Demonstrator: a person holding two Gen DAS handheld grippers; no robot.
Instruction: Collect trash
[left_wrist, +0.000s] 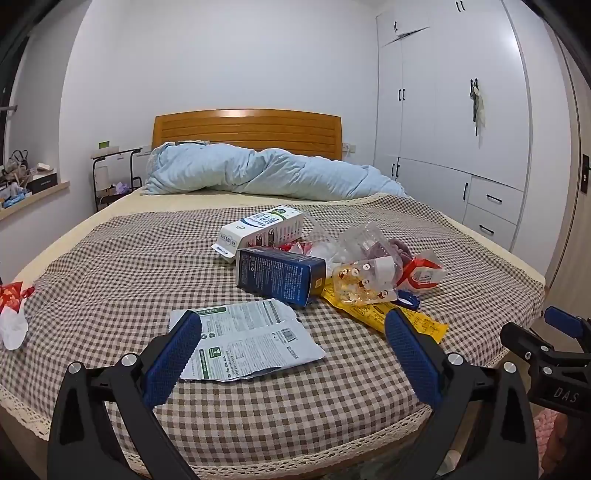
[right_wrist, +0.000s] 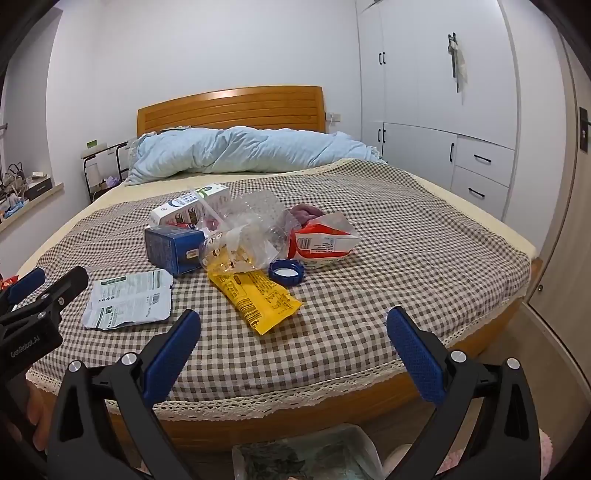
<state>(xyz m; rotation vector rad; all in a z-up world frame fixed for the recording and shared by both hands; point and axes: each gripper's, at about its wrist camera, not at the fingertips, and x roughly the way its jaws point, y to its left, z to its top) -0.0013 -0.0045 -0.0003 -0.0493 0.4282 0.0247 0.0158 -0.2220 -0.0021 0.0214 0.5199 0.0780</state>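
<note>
Trash lies on the checked bedspread (left_wrist: 110, 266). A flat white and green wrapper (left_wrist: 251, 339) lies nearest, between the fingers of my open, empty left gripper (left_wrist: 293, 323); it also shows in the right wrist view (right_wrist: 129, 302). Behind it lie a dark blue box (left_wrist: 280, 273), a white carton (left_wrist: 262, 229), crumpled clear plastic (left_wrist: 362, 240), a yellow wrapper (right_wrist: 255, 299), a blue cap (right_wrist: 286, 271) and a red and white pack (right_wrist: 321, 243). A red and white scrap (left_wrist: 13, 314) lies at the far left. My right gripper (right_wrist: 293, 323) is open and empty above the bed's foot edge.
A rolled light blue duvet (left_wrist: 258, 173) lies at the wooden headboard (left_wrist: 247, 129). White wardrobes (left_wrist: 461, 110) line the right wall. A black side table (left_wrist: 114, 173) stands left of the bed. A lined bin or bag (right_wrist: 306, 454) sits on the floor below the bed's foot.
</note>
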